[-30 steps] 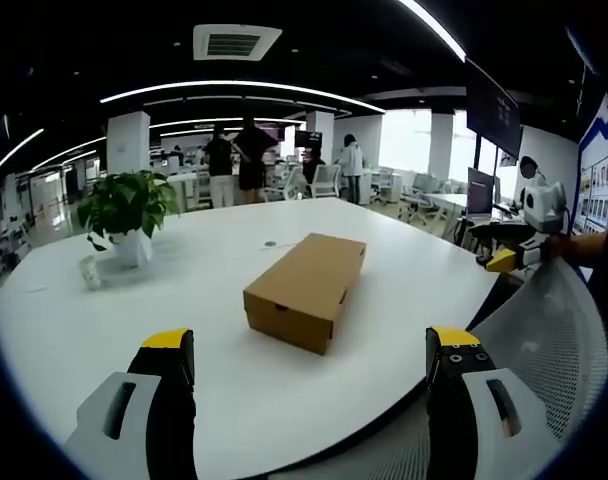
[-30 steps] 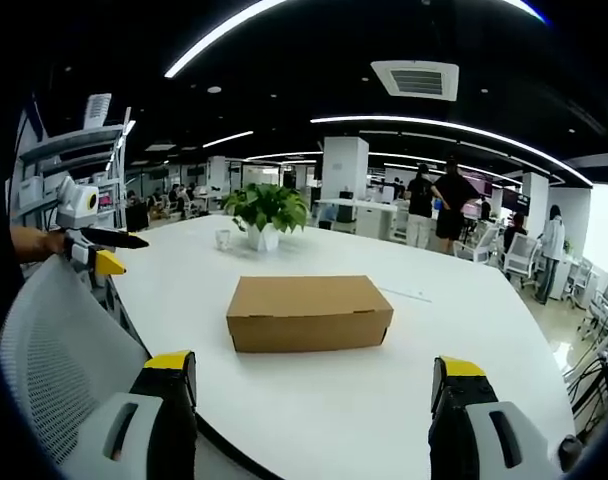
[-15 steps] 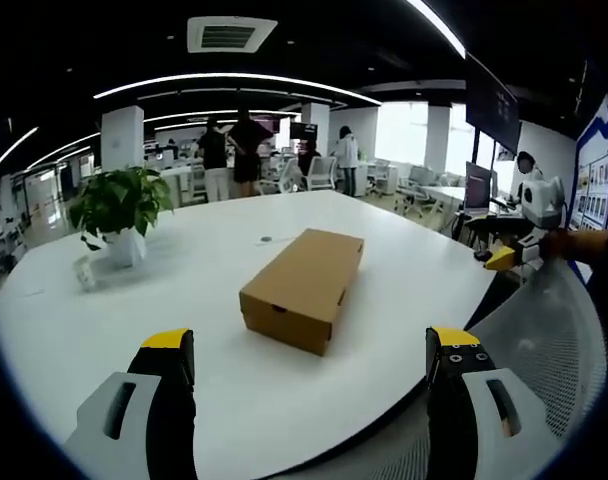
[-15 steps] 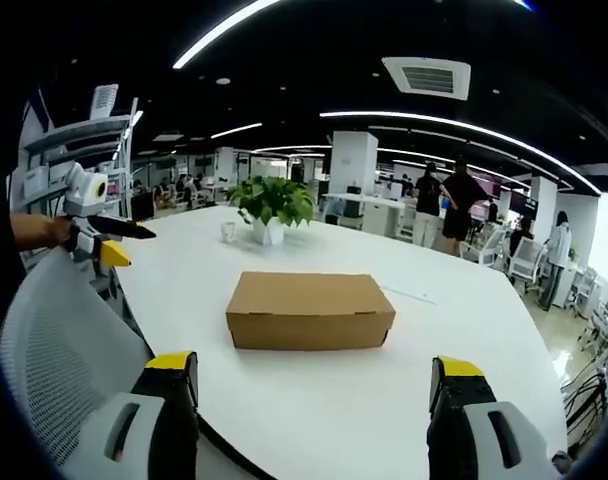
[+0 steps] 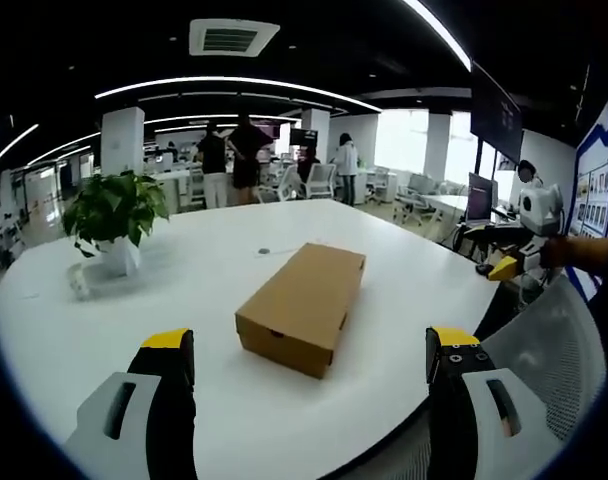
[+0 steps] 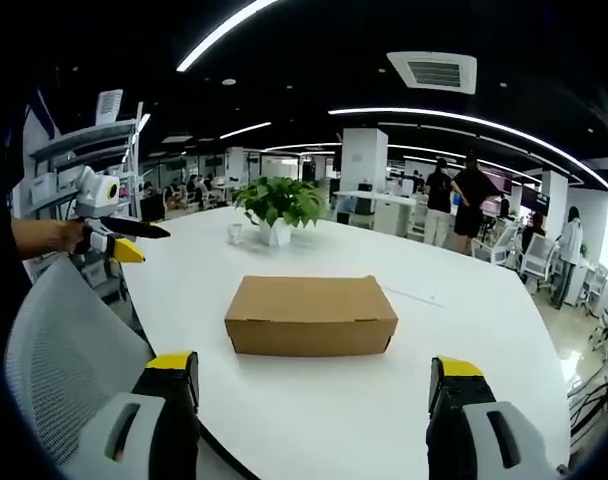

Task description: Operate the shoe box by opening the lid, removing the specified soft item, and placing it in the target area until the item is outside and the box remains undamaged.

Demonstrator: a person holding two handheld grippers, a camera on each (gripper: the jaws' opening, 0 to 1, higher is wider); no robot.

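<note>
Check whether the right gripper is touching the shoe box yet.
Apart. In the right gripper view, bare white table lies between the right gripper and the closed shoe box; its open jaws reach nothing.

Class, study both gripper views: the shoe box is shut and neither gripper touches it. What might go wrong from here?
1. The shoe box is plain cardboard with its lid down; prying with hard gripper tips might crease or tear the lid edge.
2. It sits loose on the smooth white table, so a one-sided push may slide it.
3. The potted plant stands beyond the box; a wide swing might knock it.
</note>
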